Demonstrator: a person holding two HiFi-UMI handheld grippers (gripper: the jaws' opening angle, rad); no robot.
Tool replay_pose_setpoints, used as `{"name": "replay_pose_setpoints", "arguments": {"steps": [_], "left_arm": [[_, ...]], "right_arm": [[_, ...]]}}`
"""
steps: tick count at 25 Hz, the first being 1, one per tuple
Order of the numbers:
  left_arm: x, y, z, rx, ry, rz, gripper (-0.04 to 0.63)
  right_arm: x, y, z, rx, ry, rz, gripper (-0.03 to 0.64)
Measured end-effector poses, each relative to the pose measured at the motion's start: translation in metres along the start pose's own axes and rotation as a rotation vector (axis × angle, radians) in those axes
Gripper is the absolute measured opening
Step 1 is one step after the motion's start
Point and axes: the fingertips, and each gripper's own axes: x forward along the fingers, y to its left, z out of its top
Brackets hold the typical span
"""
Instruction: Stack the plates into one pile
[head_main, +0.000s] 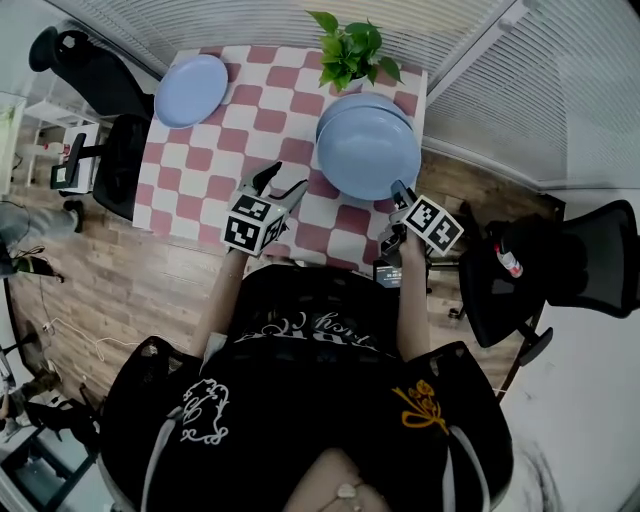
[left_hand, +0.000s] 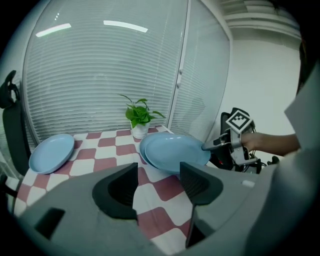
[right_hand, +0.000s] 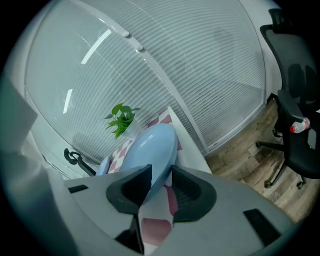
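Your right gripper (right_hand: 160, 176) clamps the rim of a smooth, round pale-blue plate (right_hand: 150, 147), tilted just above a second plate (head_main: 342, 104) near the potted plant (head_main: 350, 45). Your left gripper (left_hand: 159, 176), angled downward, hangs with jaws apart and empty over the red-and-white checked tablecloth (head_main: 265, 120). A third plate (head_main: 190, 90) lies at the far left corner.

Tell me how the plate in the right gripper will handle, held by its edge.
The plate looks rigid: it holds its shape though the right gripper pinches only one rim. Its glossy surface and that off-centre grip suggest it could slip or pivot in the jaws. If ceramic, it may chip if dropped onto the lower plate.
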Motion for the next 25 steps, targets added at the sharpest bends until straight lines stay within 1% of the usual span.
{"name": "replay_pose_setpoints", "arguments": {"steps": [2, 4, 7, 9, 13, 17, 25], "left_arm": [[-0.004, 0.000, 0.001, -0.012, -0.013, 0.001, 0.260], [-0.006, -0.001, 0.002, -0.013, -0.018, 0.002, 0.261], [-0.009, -0.001, 0.003, -0.012, -0.024, 0.007, 0.260], [-0.011, -0.001, 0.004, -0.016, -0.030, 0.012, 0.261], [-0.013, -0.001, 0.004, -0.019, -0.035, 0.018, 0.260], [-0.020, 0.001, 0.003, -0.024, -0.045, 0.025, 0.259], [-0.050, 0.012, 0.004, -0.047, -0.101, 0.062, 0.259]], "right_arm": [[0.004, 0.003, 0.001, -0.029, -0.004, 0.002, 0.123], [0.006, 0.006, 0.003, -0.094, -0.010, -0.012, 0.123], [0.006, 0.012, 0.009, -0.192, -0.034, -0.043, 0.174], [0.005, 0.017, 0.013, -0.213, -0.046, -0.036, 0.189], [0.001, 0.027, 0.017, -0.260, -0.056, -0.014, 0.190], [-0.003, 0.046, 0.020, -0.311, -0.091, 0.032, 0.189], [-0.010, 0.096, 0.014, -0.420, -0.124, 0.137, 0.178]]}}
